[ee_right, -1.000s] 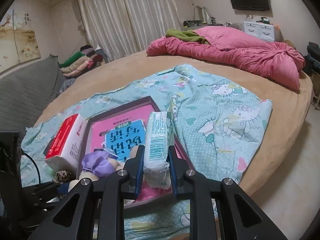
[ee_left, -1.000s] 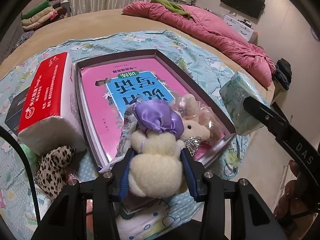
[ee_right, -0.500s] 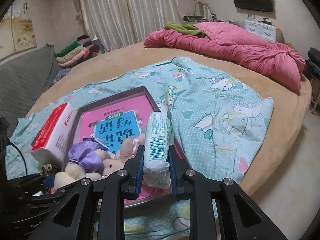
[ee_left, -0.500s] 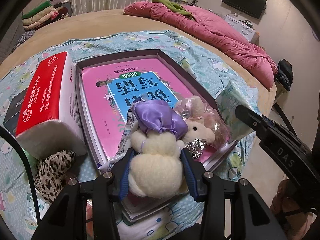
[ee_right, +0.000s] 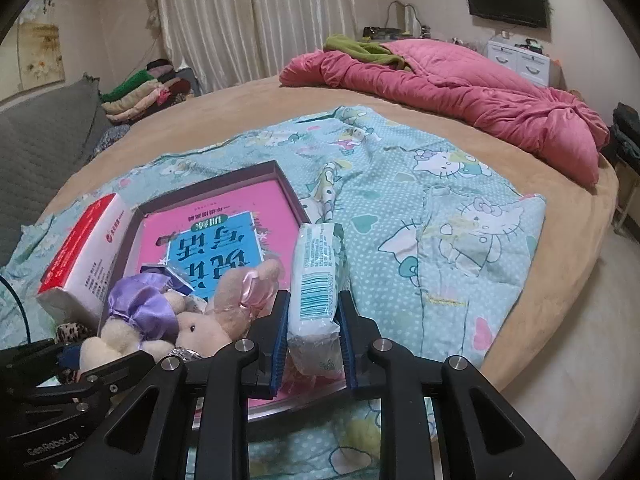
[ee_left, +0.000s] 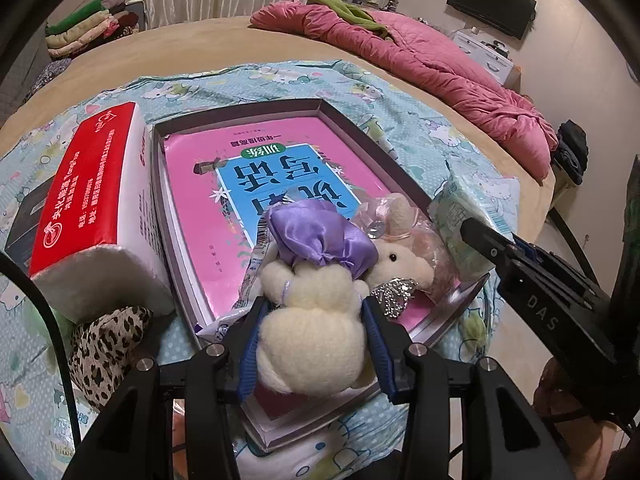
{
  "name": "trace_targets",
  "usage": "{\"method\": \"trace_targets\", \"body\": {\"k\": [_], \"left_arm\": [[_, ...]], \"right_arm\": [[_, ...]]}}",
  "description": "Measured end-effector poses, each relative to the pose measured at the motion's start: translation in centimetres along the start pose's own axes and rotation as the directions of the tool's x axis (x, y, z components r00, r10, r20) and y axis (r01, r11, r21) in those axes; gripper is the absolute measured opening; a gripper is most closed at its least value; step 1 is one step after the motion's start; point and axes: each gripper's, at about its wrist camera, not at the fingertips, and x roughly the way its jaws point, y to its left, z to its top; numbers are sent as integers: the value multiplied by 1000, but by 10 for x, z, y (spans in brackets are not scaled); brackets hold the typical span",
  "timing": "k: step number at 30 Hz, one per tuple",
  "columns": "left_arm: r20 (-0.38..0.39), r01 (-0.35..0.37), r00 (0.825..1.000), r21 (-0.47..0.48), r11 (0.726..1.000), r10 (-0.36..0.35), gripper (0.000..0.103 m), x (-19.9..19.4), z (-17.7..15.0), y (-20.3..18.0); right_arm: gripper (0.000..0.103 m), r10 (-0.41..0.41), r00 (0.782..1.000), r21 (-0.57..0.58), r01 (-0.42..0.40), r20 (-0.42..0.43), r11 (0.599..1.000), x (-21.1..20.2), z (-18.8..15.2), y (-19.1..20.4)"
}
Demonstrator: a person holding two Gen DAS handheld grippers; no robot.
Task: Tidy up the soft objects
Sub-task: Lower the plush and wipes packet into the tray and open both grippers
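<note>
L gripper (ee_left: 312, 332) clenched on cream plush (ee_left: 312, 320) over box's (ee_left: 360, 128) near end; R gripper (ee_right: 314, 332) pinches tissue pack (ee_right: 320, 280) at box's near-right corner. Lower both inside box walls b4 letting go; pack shd clear pink bunny (ee_left: 400, 256).

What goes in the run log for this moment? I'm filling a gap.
left claw: shut on cream plush toy | right claw: shut on tissue pack | both over tray

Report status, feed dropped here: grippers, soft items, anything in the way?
Left gripper shut on cream plush toy. Right gripper shut on tissue pack, above box. Pink plush bunny crowds the spot.
</note>
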Motion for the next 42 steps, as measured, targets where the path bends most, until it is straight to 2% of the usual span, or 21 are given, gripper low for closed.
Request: {"method": "trace_targets", "body": {"k": [8, 16, 19, 22, 27, 29, 31, 42], "left_arm": [[-2, -1, 1000, -5, 1000, 1, 47, 0, 1, 1], [-3, 2, 1000, -9, 1000, -2, 47, -1, 1, 1], [-3, 4, 1000, -9, 1000, -4, 47, -2, 1, 1], [-4, 8, 1000, -14, 1000, -8, 47, -2, 0, 1], [-6, 15, 1000, -17, 1000, -15, 47, -3, 0, 2], [-7, 21, 1000, -22, 1000, -22, 48, -3, 0, 3], [-9, 26, 1000, -25, 999, -26, 48, -3, 0, 4], [-10, 41, 999, -34, 999, -42, 48, -7, 0, 7]], "right_arm": [[25, -19, 1000, -34, 19, -15, 999, 15, 0, 4], [27, -14, 1000, -14, 14, -7, 1000, 17, -1, 2], [29, 5, 1000, -11, -5, 6, 1000, 13, 0, 2], [37, 27, 1000, -8, -26, 11, 1000, 11, 0, 4], [41, 48, 999, -2, -48, 17, 999, 7, 0, 6], [49, 61, 998, 11, -62, 22, 998, 4, 1, 5], [52, 73, 997, 22, -73, 29, 997, 1, 1, 5], [57, 57, 997, 34, -59, 56, 998, -9, 2, 2]]}}
